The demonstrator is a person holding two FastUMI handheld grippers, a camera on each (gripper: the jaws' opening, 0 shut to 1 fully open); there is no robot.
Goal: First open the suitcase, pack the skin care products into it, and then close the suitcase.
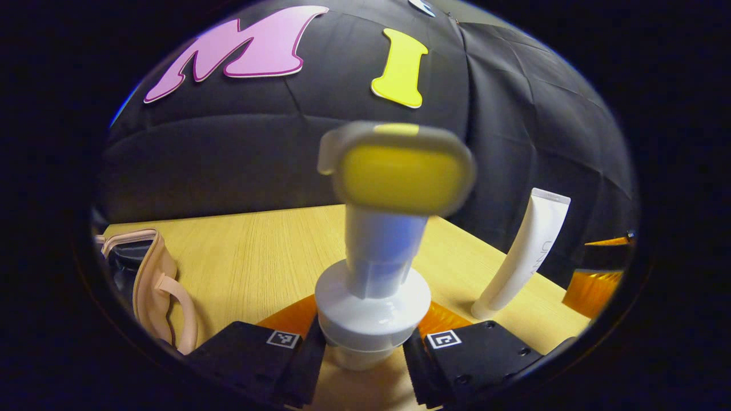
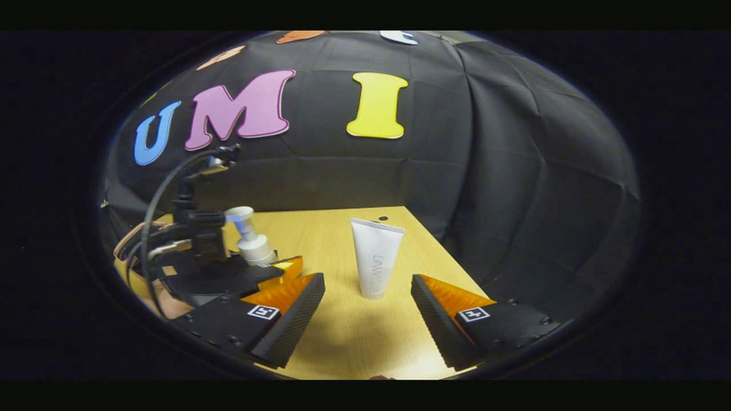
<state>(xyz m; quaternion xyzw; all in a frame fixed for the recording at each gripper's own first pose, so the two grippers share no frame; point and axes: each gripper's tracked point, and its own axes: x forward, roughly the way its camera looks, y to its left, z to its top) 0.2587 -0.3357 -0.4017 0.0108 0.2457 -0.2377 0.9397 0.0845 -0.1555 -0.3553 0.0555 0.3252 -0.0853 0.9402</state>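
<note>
Up close, the left gripper [image 1: 365, 348] clamps a pump bottle [image 1: 374, 297] beside the pink suitcase [image 1: 154, 285], while the wide-open right gripper [image 2: 368, 311] faces an upright white tube [image 2: 375, 257], lettering illegible.

A light wooden table [image 2: 342, 337] with a fine straight grain fills the lower part of both views, its far edge meeting the wall. Behind it hangs a black cloth wall [image 2: 514, 171], creased and seamed into broad panels, wrapping round the table's far and right sides. Light falls from above, leaving soft shadows on the tabletop [image 1: 257, 251].
</note>
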